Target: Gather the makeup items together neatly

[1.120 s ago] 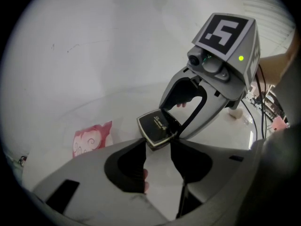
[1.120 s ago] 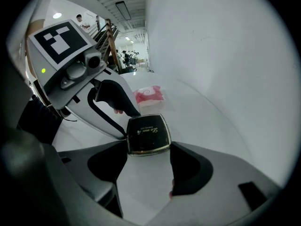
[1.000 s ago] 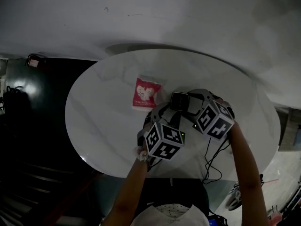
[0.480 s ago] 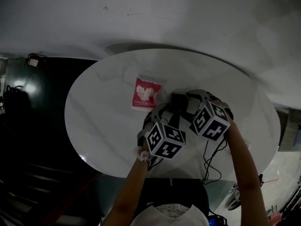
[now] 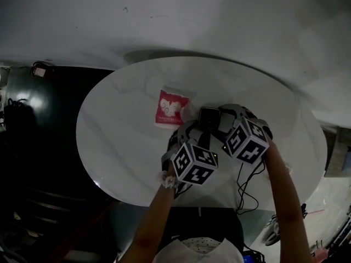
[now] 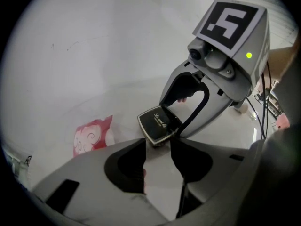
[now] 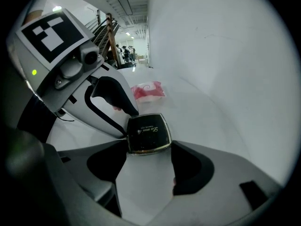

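Note:
A black square compact with gold lettering lies on the white oval table, right of the middle. My right gripper has it across the gap between its jaw tips, both pads against its sides. My left gripper stands open just short of the compact, whose near corner reaches the jaw tips. The two grippers meet over it from either side, marker cubes toward me. A red and white cosmetic packet lies flat to the left, apart from both grippers.
A dark floor and furniture lie left of the table. Black cables hang from the right gripper over the table's near edge. The pale wall rises behind the table.

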The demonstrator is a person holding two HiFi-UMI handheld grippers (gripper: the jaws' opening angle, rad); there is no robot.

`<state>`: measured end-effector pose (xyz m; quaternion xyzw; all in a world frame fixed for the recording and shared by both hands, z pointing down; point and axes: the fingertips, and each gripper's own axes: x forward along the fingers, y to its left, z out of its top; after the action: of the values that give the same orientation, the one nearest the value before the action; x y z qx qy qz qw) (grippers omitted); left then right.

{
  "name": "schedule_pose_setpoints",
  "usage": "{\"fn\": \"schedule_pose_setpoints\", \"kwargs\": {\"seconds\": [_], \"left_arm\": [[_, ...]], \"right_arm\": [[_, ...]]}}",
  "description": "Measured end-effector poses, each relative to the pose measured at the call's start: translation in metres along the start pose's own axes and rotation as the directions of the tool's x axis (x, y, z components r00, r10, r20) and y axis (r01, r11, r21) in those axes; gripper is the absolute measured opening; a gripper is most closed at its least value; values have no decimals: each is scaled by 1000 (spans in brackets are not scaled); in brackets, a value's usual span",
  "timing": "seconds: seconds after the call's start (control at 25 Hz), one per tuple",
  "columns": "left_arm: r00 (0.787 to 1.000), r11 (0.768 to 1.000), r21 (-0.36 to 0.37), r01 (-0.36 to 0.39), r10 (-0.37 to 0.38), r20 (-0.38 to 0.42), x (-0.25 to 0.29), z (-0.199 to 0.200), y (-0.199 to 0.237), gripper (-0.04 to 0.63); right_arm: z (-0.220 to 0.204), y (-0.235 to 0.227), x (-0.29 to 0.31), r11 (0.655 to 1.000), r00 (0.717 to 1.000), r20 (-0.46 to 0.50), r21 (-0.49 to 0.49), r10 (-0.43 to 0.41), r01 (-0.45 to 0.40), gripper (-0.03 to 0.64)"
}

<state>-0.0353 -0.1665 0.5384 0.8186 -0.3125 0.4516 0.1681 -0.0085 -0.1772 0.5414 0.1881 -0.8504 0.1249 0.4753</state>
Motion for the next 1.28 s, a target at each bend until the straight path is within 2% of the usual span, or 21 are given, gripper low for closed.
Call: {"fn": "schedule_pose_setpoints", "kwargs": {"seconds": [0.12, 0.6, 0.76, 0.88, 1.0, 1.08, 1.16, 1.28], "left_arm": [[1000, 1000, 7, -9, 9, 2, -1, 1, 1, 202], [999, 1000, -4, -8, 9, 46, -13, 8, -2, 202], [997, 1000, 6, -2, 1, 73, -22, 14, -9, 202], [995, 1000, 12, 6, -7, 99, -29, 20, -16, 202], [991, 1000, 17, 19, -21, 130, -36, 28, -26, 202], [989, 999, 27, 28, -31, 148, -40, 32, -34, 201], [985, 998, 45, 42, -49, 162, -42, 38, -45, 201], [979, 994, 75, 79, -92, 183, -45, 47, -64, 201]], "right_arm": [[2, 0, -1, 1000, 1000, 15, -1, -8, 8, 339], [3, 3, -13, 998, 997, 64, 47, -46, 43, 341], [0, 3, -28, 993, 992, 92, 84, -89, 81, 342], [-5, 0, -45, 980, 981, 123, 145, -152, 134, 344], [-14, -4, -69, 949, 959, 148, 243, -242, 202, 342], [-23, -5, -88, 915, 936, 159, 313, -313, 253, 337], [-34, -6, -106, 867, 907, 167, 402, -387, 296, 331], [-53, -2, -133, 765, 856, 183, 563, -484, 312, 322]]}}
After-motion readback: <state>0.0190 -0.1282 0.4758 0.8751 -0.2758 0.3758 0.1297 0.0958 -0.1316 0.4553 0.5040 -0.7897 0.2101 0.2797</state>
